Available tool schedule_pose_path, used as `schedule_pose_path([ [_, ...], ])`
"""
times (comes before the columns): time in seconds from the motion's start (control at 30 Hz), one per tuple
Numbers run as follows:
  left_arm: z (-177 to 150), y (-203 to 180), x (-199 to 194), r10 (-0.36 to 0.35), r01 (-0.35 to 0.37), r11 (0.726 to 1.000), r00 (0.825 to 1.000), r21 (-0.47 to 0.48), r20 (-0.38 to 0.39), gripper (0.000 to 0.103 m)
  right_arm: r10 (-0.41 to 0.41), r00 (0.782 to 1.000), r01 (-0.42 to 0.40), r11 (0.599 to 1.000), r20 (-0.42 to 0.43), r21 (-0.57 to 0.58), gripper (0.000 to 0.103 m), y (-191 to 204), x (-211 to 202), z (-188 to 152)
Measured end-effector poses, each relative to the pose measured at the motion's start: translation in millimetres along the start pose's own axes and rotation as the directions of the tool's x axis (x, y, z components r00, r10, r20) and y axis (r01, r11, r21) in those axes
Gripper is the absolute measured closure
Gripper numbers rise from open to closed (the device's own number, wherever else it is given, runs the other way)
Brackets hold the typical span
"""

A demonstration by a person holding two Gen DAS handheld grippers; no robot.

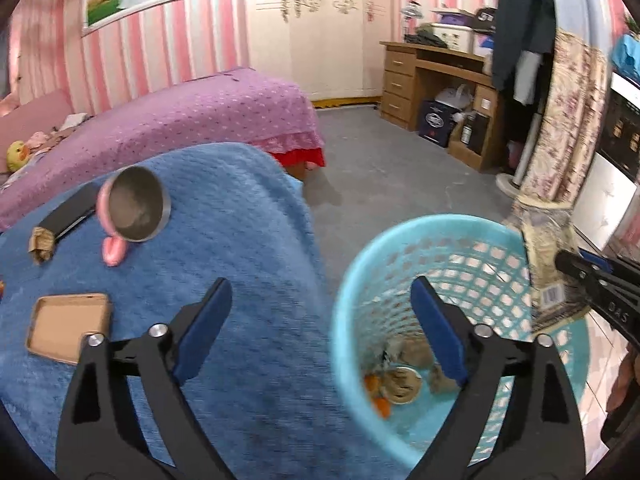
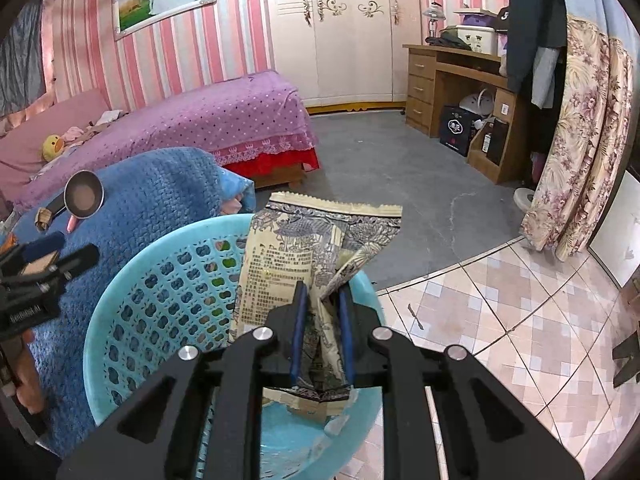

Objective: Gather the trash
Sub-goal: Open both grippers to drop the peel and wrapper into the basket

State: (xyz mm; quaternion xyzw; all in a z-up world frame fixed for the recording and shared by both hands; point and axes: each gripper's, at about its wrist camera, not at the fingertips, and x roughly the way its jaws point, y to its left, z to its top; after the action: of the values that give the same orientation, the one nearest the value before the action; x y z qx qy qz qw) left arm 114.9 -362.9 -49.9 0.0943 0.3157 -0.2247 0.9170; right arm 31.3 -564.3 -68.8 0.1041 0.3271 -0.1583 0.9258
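Note:
A turquoise lattice basket (image 1: 480, 264) stands on the floor beside a blue blanket (image 1: 240, 240). At its bottom lie orange peel (image 1: 380, 404), a round lid and crumpled scraps. My left gripper (image 1: 320, 284) is open wide with nothing between its fingers, straddling the blanket's edge and the basket's rim. My right gripper (image 2: 322, 288) is shut on a beige printed wrapper (image 2: 288, 256), which hangs above the basket (image 2: 160, 280). The wrapper (image 1: 548, 248) and right gripper (image 1: 580, 272) also show at the right edge of the left wrist view. A crumpled brown paper wad (image 1: 40, 244) lies on the blanket.
On the blanket sit a metal cup with a pink handle (image 1: 138, 208), a flat black object (image 1: 72, 212) and a shallow cardboard tray (image 1: 68, 326). A purple bed (image 2: 200, 120) is behind, a wooden desk (image 2: 460, 80) and floral curtain (image 2: 580, 140) to the right, tiled floor (image 2: 500, 320) nearby.

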Motion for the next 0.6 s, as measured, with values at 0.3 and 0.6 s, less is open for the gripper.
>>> schedule_pose_path([
  [0.3,-2,39,-14,0.086,-0.085,0.996,0.996,-0.038,0.011,0.01,0.005,1.0,-0.005,1.0,-0.015,-0.021,0.071,13,7,-1],
  [0.6,-7,64,-33,0.113,-0.111,0.991,0.993,-0.072,0.027,0.009,-0.036,0.999,0.035,0.999,0.018,0.032,0.015,21,0,-1],
])
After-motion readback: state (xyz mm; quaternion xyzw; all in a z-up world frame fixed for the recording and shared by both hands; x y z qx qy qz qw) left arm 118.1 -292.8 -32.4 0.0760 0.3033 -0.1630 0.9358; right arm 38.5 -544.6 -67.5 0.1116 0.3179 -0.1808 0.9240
